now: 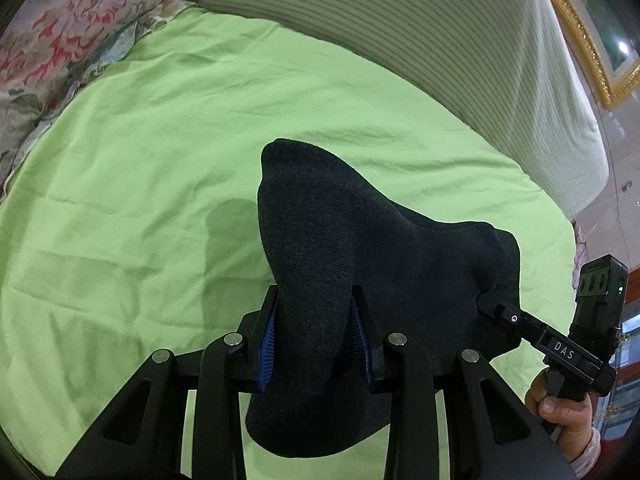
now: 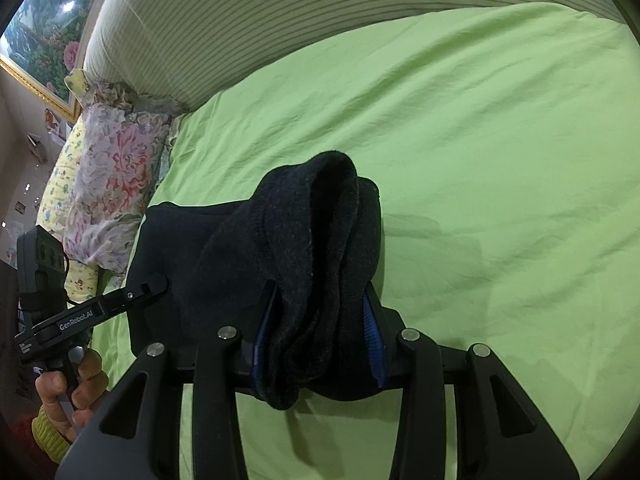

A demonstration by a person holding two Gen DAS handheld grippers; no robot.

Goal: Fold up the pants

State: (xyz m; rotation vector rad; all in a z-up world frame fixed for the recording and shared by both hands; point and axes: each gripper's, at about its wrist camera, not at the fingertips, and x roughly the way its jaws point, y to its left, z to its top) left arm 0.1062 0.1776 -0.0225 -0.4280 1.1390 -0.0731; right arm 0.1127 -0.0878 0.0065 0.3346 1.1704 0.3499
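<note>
**Handling Notes: Dark Knit Pants Held Between Two Grippers**

The pants (image 1: pixel 360 240) are a dark, charcoal-to-black knit garment, suspended above the bed between both tools. The left gripper (image 1: pixel 314 320) has its fingers closed on a bunched thickness of fabric, with the blue pads (image 1: pixel 267 344) pressed against the cloth on either side. The right gripper (image 2: pixel 320 320) is likewise clamped on a gathered, multi-layer roll of the same garment.

Material judgement: the fabric appears soft, limp and moderately thick. It sags under its own weight and holds no shape, so it will likely drape wherever unsupported. The knit surface looks grippy rather than slick; slippage seems unlikely while several layers are pinched. It is not fragile. Recommended hold points are the outer edges or corners of a layer, kept taut between the two tools. Which part of the garment each tool holds (waistband or cuff) cannot be determined, as the cloth is bunched.

Surface: a light green bedsheet (image 1: pixel 140 200), lightly creased, soft and yielding. A striped headboard cushion (image 1: pixel 400 40) borders the far side. A floral pillow (image 2: pixel 108 184) lies at one end. A gold-framed picture (image 2: pixel 36 40) hangs on the wall.
</note>
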